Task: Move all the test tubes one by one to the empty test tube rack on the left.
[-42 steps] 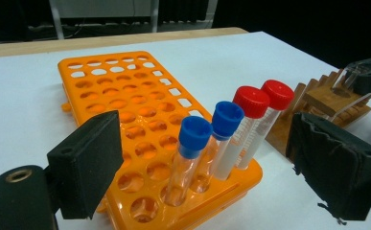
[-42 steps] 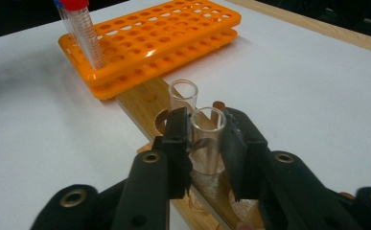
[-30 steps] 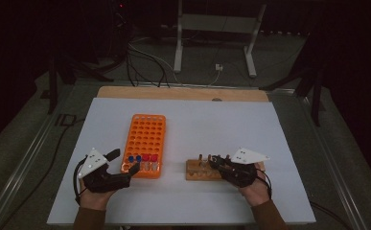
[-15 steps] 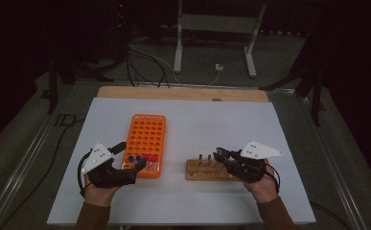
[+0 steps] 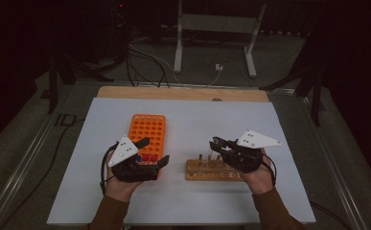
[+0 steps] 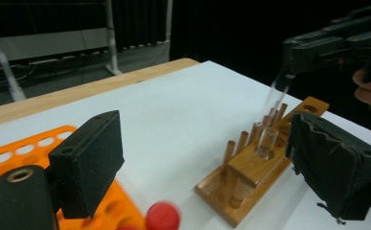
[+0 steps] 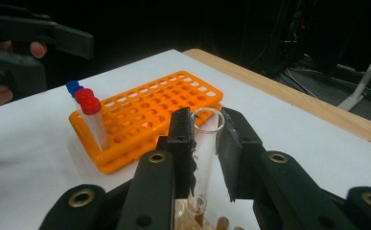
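Right claw lifts a clear glass tube over the wooden rack

Near the desk's (image 5: 288,158) front edge, the right claw (image 7: 206,139) is clenched on an open, uncapped glass tube (image 7: 203,153), held upright just above the wooden rack (image 5: 212,170); to its left the left claw (image 5: 156,152) hangs released, jaws wide apart, over the near end of the orange rack (image 5: 147,129), where red and blue capped tubes (image 7: 89,117) stand

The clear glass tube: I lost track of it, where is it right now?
The clear glass tube is clamped between the right gripper jaws, just above the wooden rack at the table's right, with the orange rack to its left.
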The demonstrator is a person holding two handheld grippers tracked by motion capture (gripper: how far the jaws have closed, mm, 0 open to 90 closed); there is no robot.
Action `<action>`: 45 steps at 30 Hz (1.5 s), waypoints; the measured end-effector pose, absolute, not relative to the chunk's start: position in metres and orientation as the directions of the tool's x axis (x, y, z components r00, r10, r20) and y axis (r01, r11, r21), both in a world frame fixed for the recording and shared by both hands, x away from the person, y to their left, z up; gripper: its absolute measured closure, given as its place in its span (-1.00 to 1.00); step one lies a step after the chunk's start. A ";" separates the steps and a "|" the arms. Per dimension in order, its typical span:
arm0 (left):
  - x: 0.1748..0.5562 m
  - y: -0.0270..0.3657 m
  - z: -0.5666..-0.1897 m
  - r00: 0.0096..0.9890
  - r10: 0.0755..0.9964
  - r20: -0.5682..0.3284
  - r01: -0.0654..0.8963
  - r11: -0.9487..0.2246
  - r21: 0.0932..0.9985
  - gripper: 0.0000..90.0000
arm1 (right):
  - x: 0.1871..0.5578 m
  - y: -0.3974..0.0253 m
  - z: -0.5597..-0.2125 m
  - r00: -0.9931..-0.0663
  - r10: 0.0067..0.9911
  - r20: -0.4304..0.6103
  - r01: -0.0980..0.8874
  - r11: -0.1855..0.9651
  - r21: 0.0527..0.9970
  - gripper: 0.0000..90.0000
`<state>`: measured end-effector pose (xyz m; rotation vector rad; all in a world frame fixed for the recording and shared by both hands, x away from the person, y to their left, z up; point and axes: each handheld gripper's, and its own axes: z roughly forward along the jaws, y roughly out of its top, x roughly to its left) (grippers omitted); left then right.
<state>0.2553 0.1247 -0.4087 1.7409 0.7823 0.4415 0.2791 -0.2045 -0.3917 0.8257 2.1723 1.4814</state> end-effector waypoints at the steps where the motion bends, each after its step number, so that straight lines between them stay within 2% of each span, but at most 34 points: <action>1: 0.256 0.121 -0.408 0.714 0.694 -0.088 0.278 -0.166 0.946 -0.69 | 0.280 -0.202 -0.391 -0.755 0.656 0.012 0.251 0.272 0.929 0.69; 19: 0.266 0.071 -0.418 0.742 0.668 -0.056 0.293 -0.248 0.923 -0.60 | 0.282 -0.167 -0.389 -0.808 0.587 0.046 0.253 0.276 0.927 0.69; 24: 0.267 0.059 -0.422 0.754 0.655 -0.047 0.292 -0.270 0.917 -0.51 | 0.281 -0.161 -0.391 -0.822 0.566 0.052 0.254 0.284 0.925 0.69; 27: 0.269 0.054 -0.423 0.755 0.654 -0.053 0.298 -0.270 0.916 -0.39 | 0.280 -0.160 -0.392 -0.828 0.558 0.053 0.253 0.288 0.924 0.69; 35: 0.271 0.052 -0.425 0.785 0.616 -0.071 0.290 -0.264 0.920 0.35 | 0.280 -0.159 -0.392 -0.837 0.544 0.062 0.258 0.291 0.921 0.69; 39: 0.270 0.052 -0.425 0.802 0.594 -0.064 0.279 -0.277 0.919 0.60 | 0.280 -0.159 -0.393 -0.837 0.543 0.064 0.259 0.290 0.921 0.69; 43: 0.270 0.052 -0.426 0.809 0.584 -0.060 0.274 -0.285 0.919 0.67 | 0.280 -0.158 -0.394 -0.838 0.542 0.065 0.262 0.293 0.920 0.68; 45: 0.270 0.053 -0.425 0.804 0.591 -0.059 0.274 -0.281 0.920 0.70 | 0.280 -0.158 -0.394 -0.835 0.547 0.062 0.260 0.291 0.921 0.56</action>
